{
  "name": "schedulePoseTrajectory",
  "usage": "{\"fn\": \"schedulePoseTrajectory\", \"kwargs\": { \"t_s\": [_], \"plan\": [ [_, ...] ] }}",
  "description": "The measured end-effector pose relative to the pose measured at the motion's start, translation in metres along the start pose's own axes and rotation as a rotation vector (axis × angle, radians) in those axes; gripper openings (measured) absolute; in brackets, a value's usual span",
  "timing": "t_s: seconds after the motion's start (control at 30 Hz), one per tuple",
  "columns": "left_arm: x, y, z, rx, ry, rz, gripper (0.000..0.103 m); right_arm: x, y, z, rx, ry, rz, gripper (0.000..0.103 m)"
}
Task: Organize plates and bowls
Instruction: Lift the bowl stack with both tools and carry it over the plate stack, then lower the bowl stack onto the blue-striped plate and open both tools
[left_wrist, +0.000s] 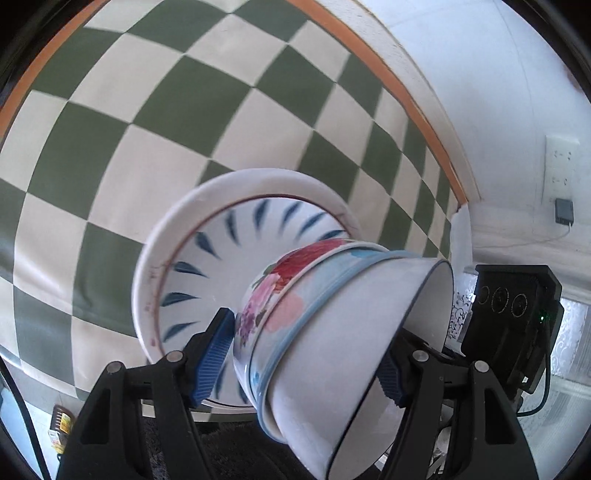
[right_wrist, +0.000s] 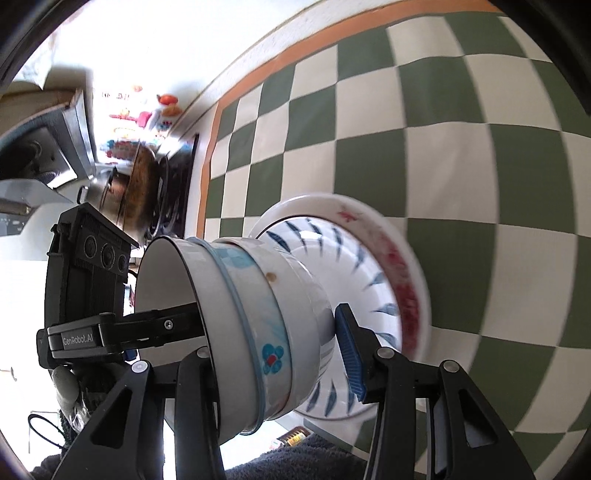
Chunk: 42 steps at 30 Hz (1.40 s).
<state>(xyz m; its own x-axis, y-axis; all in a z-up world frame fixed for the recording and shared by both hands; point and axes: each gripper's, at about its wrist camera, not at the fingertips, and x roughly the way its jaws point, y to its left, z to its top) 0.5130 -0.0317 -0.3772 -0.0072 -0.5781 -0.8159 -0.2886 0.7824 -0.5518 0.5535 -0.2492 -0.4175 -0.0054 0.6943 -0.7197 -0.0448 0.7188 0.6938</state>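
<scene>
A nested stack of bowls (left_wrist: 325, 332) sits on a stack of plates (left_wrist: 207, 258), a blue-leaf plate on a white plate with a red rim. My left gripper (left_wrist: 306, 362) is shut on the bowl stack from both sides, blue pads (left_wrist: 214, 358) pressing its walls. In the right wrist view my right gripper (right_wrist: 273, 350) is shut on the same bowl stack (right_wrist: 258, 325), one finger inside the top bowl. The plates (right_wrist: 369, 266) lie under it. The views are tilted and blurred.
A green and cream checkered cloth (left_wrist: 147, 110) with an orange border covers the table. A wall socket with a charger (left_wrist: 563, 210) is at the right. A stove and pots (right_wrist: 159, 192) stand beyond the table edge. A dark cloth (right_wrist: 295, 458) lies below.
</scene>
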Motion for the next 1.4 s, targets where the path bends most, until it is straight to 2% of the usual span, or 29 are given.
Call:
{"fn": "schedulePoseTrajectory", "kwargs": {
  "t_s": [0.37, 0.8, 1.4],
  "plan": [
    [0.002, 0.015, 0.007, -0.021, -0.003, -0.04, 0.067, 0.024, 0.007, 0.012, -0.006, 0.013, -0.047, 0.047],
    [0.013, 0.016, 0.008, -0.034, 0.018, -0.053, 0.067, 0.023, -0.003, 0.011, 0.011, 0.012, -0.072, 0.047],
    [0.008, 0.016, 0.007, -0.034, 0.013, -0.056, 0.067, 0.022, -0.008, 0.011, 0.022, 0.009, -0.086, 0.043]
  ]
}}
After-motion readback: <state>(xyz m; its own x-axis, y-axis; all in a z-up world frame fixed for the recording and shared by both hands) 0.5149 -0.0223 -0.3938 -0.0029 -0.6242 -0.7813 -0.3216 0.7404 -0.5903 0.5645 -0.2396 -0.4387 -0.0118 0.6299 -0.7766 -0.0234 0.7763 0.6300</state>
